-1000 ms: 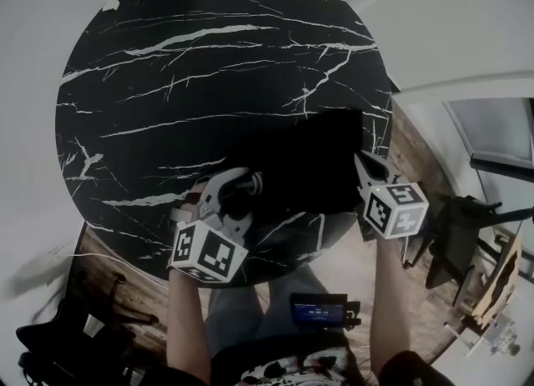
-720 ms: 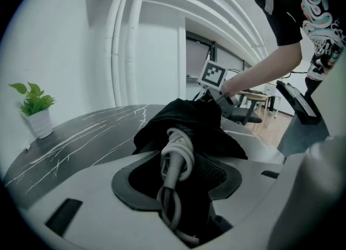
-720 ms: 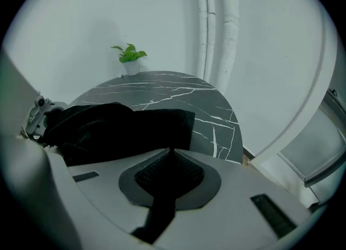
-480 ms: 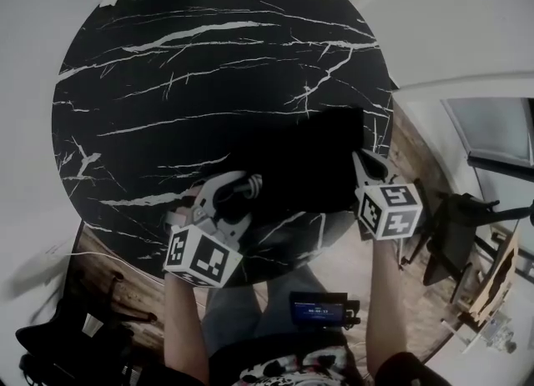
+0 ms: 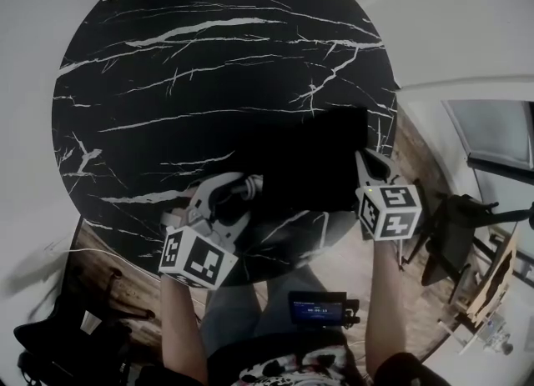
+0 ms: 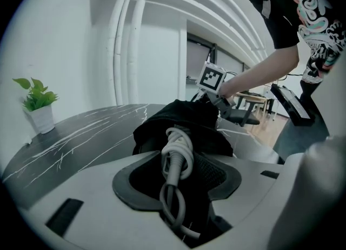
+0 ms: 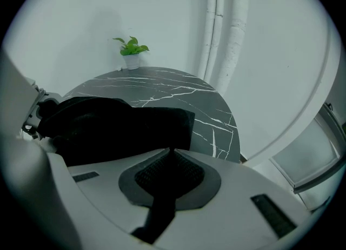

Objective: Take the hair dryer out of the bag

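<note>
Head view: the bag (image 5: 321,155) is lying at the near right edge of the table (image 5: 167,67). The hair dryer is sitting in its left-facing mouth, only the coiled cord (image 5: 248,182) showing.

Left gripper view: the left gripper (image 6: 178,160) is clamping that cord, jaws part-way apart and angled gently down. It should probably be drawing leftward, steadily and low.

Right gripper view: the right gripper (image 7: 170,151) is pinching the bag's edge with jaws together, pointing steeply down and anchoring it.

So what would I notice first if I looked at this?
The big round black marble table with white veins fills the head view. Near its close edge lies a black bag; the right gripper pinches its edge, while the left gripper clasps a coiled white cord at the bag's mouth.
</note>
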Demonstrator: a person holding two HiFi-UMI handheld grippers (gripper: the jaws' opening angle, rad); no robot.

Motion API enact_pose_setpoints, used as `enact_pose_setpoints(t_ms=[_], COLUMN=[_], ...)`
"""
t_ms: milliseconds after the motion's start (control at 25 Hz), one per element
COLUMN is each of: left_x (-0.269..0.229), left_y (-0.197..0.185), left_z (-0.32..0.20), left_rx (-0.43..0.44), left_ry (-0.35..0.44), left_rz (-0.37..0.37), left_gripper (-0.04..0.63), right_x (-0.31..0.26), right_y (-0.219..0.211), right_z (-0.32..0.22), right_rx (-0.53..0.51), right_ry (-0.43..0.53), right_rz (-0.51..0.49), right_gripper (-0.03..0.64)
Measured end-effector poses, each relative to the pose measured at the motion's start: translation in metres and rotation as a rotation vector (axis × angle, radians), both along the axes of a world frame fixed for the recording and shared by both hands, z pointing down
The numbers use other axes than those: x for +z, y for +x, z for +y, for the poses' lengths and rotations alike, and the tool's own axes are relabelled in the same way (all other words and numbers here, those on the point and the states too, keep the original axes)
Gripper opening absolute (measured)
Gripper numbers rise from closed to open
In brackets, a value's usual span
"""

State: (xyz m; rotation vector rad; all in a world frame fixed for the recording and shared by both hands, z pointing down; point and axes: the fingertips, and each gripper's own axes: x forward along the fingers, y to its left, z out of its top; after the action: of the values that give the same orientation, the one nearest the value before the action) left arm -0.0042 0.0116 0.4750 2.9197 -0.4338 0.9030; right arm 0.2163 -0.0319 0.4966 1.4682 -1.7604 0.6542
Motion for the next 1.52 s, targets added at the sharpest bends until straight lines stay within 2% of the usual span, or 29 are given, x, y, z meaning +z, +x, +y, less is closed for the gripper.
enact_pose_setpoints(t_ms=[160, 360, 1040, 1240, 1320, 1520], left_x=[0.0, 0.002, -0.002, -0.002, -0.003, -0.004], left_y=[-0.018, -0.03, -0.07, -0.078, -0.085, -0.099], left_z=[-0.004, -0.004, -0.01, -0.013, -0.014, -0.02], left_rx=[-0.05, -0.06, -0.18, -0.225, -0.249, -0.274], left_ry=[-0.019, -0.019, -0.008, 0.019, 0.03, 0.065], left_rz=[0.008, -0.009, -0.045, -0.067, -0.078, -0.105], left_gripper=[0.189, 0.184, 0.169, 0.15, 0.101, 0.1], right_x=[0.0, 0.001, 0.001, -0.001, 0.0, 0.0], right_y=[0.0, 0.0, 0.0, 0.001, 0.0, -0.001], right_z=[-0.001, -0.001, 0.0, -0.003, -0.002, -0.002], right_rx=[0.002, 0.006, -0.002, -0.012, -0.01, -0.004], right_ry=[-0.01, -0.019, -0.028, -0.026, -0.017, -0.004], right_rz=[-0.002, 0.002, 0.011, 0.029, 0.022, 0.013], right_gripper=[0.028, 0.028, 0.028, 0.027, 0.028, 0.027])
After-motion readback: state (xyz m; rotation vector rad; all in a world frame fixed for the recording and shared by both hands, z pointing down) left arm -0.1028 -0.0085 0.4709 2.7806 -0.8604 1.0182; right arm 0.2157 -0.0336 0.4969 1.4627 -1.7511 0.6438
